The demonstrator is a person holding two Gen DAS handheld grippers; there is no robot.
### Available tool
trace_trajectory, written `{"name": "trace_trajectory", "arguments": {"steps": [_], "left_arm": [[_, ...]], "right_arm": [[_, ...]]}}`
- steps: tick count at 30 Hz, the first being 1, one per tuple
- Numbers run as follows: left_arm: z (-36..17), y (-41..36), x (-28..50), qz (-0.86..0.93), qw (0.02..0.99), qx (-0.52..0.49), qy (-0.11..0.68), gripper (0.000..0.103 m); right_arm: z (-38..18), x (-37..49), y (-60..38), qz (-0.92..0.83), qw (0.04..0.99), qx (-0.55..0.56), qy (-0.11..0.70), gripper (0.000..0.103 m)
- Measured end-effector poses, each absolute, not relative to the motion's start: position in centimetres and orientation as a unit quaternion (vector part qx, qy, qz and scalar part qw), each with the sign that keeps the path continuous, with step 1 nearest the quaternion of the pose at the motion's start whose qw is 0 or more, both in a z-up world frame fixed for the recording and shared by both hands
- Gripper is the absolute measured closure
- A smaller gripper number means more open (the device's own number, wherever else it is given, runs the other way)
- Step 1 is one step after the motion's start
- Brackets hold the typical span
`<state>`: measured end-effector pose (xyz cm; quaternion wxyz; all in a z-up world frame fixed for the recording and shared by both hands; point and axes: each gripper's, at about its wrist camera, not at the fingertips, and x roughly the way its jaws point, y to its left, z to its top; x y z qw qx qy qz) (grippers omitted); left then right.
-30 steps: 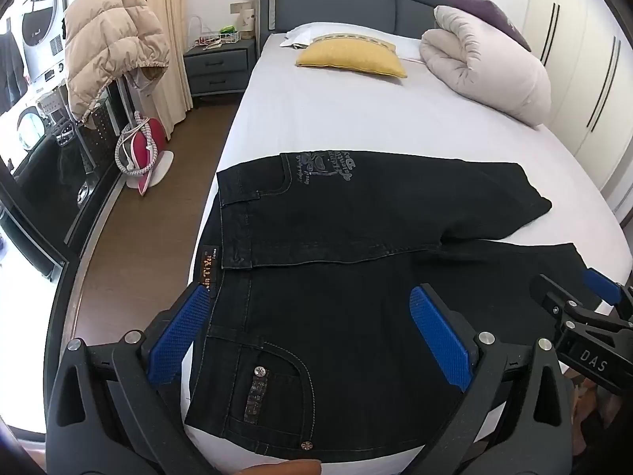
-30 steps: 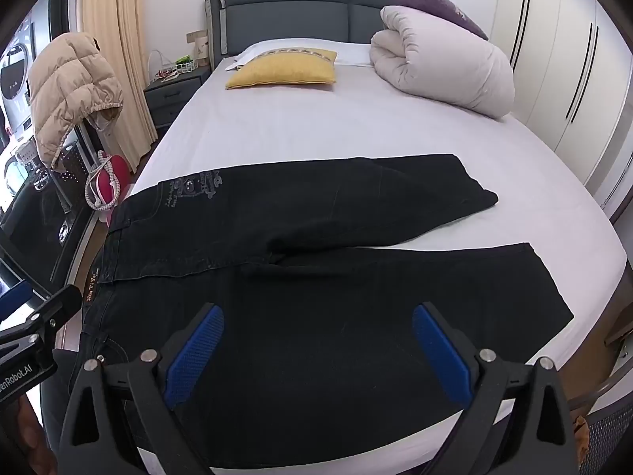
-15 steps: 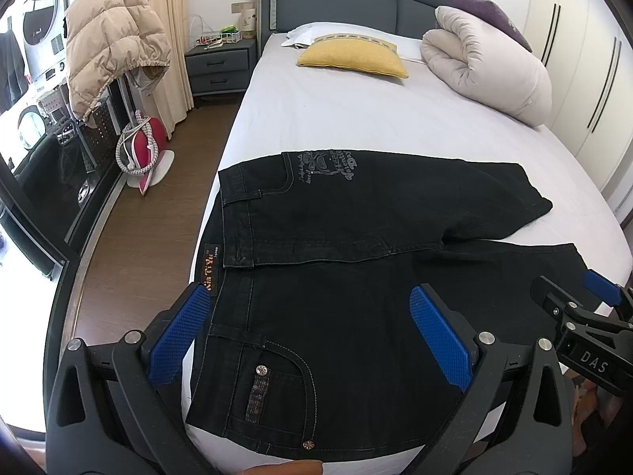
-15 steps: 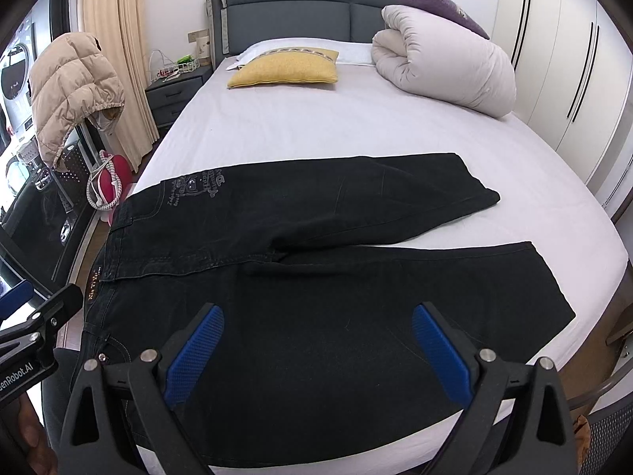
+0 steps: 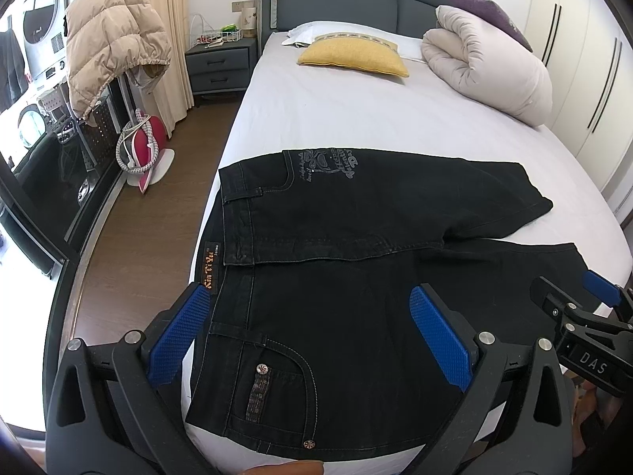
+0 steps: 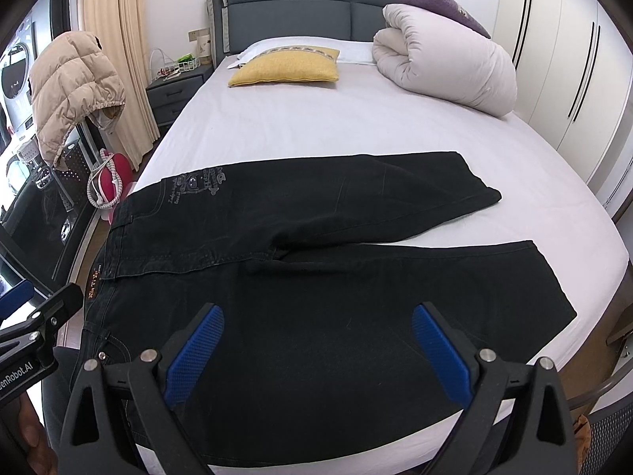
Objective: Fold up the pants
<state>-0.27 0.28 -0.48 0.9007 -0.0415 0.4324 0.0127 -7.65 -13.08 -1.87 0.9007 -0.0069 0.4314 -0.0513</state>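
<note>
Black pants (image 5: pixel 356 261) (image 6: pixel 316 261) lie spread flat across the near part of the white bed (image 5: pixel 356 118) (image 6: pixel 316 126). The waistband is at the left, both legs run to the right and are splayed apart. My left gripper (image 5: pixel 312 328) hovers open above the waist and back pocket, holding nothing. Over the near leg my right gripper (image 6: pixel 316 340) is open too and grips nothing. The right gripper's tip shows at the right edge of the left wrist view, as the right gripper (image 5: pixel 573 308).
A yellow pillow (image 5: pixel 352 57) (image 6: pixel 287 65) and a rolled white duvet (image 5: pixel 490 63) (image 6: pixel 447 65) lie near the grey headboard. Left of the bed are a wooden floor (image 5: pixel 158 213), a nightstand (image 5: pixel 219 65), a beige jacket (image 5: pixel 110 43) and a red item (image 5: pixel 142 146).
Both views have shifted only slightly; the pants sit a touch lower in frame. Both grippers stay open and the pants have not moved.
</note>
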Motion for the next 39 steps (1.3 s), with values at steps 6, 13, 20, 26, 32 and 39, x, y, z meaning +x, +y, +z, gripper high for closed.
{"name": "trace_trajectory", "arguments": {"steps": [6, 13, 20, 26, 32, 39], "left_arm": [[-0.48, 0.29, -0.26, 0.013, 0.901, -0.041, 0.432, 0.000], [-0.47, 0.29, -0.26, 0.012, 0.901, -0.041, 0.433, 0.000], [-0.51, 0.32, -0.27, 0.013, 0.900, -0.041, 0.433, 0.000], [-0.48, 0.31, -0.27, 0.013, 0.901, -0.040, 0.433, 0.000], [-0.77, 0.58, -0.55, 0.016, 0.902, -0.038, 0.429, 0.000], [-1.30, 0.71, -0.97, 0.016, 0.905, -0.035, 0.423, 0.000]], "right_arm": [[-1.88, -7.61, -13.12, -0.051, 0.901, -0.006, 0.432, 0.004], [-2.03, -7.73, -12.78, -0.051, 0.900, -0.006, 0.432, 0.004], [-2.04, -7.69, -12.80, -0.051, 0.900, -0.005, 0.432, 0.004], [-2.09, -7.69, -12.77, -0.050, 0.900, -0.005, 0.433, 0.004], [-2.03, -7.92, -12.63, -0.050, 0.900, -0.005, 0.433, 0.004], [-1.98, -7.91, -12.91, -0.049, 0.900, -0.005, 0.433, 0.004]]}}
